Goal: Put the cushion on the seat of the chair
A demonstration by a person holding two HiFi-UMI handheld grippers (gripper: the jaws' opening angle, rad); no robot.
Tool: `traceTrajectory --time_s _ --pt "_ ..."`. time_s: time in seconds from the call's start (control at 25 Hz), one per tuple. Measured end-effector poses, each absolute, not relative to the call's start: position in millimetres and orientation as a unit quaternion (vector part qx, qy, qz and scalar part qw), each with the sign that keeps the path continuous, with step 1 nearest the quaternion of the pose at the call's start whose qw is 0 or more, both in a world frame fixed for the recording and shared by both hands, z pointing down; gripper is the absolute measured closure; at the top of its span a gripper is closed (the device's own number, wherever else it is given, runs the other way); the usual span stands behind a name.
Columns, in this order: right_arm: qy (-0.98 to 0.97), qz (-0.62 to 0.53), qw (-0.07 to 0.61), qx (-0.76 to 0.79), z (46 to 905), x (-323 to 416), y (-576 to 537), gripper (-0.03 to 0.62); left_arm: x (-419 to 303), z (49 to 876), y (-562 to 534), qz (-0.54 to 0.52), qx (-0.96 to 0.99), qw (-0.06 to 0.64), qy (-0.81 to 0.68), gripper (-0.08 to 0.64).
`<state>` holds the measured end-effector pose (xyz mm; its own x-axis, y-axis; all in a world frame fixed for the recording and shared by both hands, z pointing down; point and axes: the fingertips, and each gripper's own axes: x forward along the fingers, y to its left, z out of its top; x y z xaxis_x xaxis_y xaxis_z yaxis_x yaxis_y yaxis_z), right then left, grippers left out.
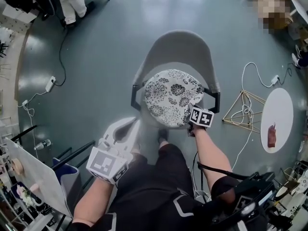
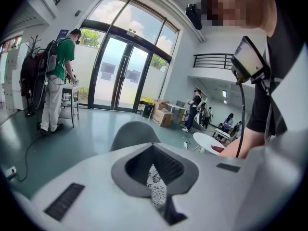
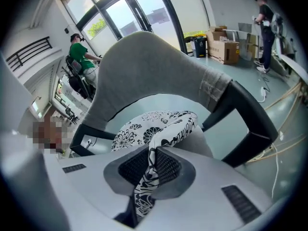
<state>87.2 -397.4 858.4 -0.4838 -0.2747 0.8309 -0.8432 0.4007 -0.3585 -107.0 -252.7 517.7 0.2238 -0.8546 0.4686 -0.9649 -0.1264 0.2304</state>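
The round white cushion with black flowers (image 1: 173,97) lies on the seat of the grey chair (image 1: 180,49). My right gripper (image 1: 191,110) is at its front right edge. In the right gripper view the right gripper (image 3: 151,150) is shut on a fold of the cushion (image 3: 144,129), pulling that edge up off the seat in front of the chair's backrest (image 3: 144,71). My left gripper (image 1: 137,122) hovers just off the cushion's front left edge, jaws closed. Only a sliver of the cushion's pattern (image 2: 156,186) shows through the slit of the left gripper (image 2: 153,150), below the chair back (image 2: 134,134).
Black armrests (image 1: 214,100) flank the seat. To the right stand a wire-frame stand (image 1: 245,109) and a small round white table (image 1: 279,109) bearing a reddish object (image 1: 272,136). A cable and power strip (image 1: 50,84) lie on the floor at left. People stand farther off.
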Motion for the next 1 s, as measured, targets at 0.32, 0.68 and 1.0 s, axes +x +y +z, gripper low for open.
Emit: traceTrajectory --time_s 0.32,0.68,1.0 --pt "-0.727 0.413 0.368 0.406 896 118 -388 0.562 -109 535 -261 0.120 0.745 0.258 -0.603 0.552" --pt "-0.692 0.437 0.379 0.430 941 149 -379 0.561 -96 558 -273 0.130 0.753 0.274 -0.584 0.552" --pt "-0.667 0.454 0.385 0.449 971 168 -362 0.551 -91 574 -267 0.149 0.752 0.274 -0.581 0.552"
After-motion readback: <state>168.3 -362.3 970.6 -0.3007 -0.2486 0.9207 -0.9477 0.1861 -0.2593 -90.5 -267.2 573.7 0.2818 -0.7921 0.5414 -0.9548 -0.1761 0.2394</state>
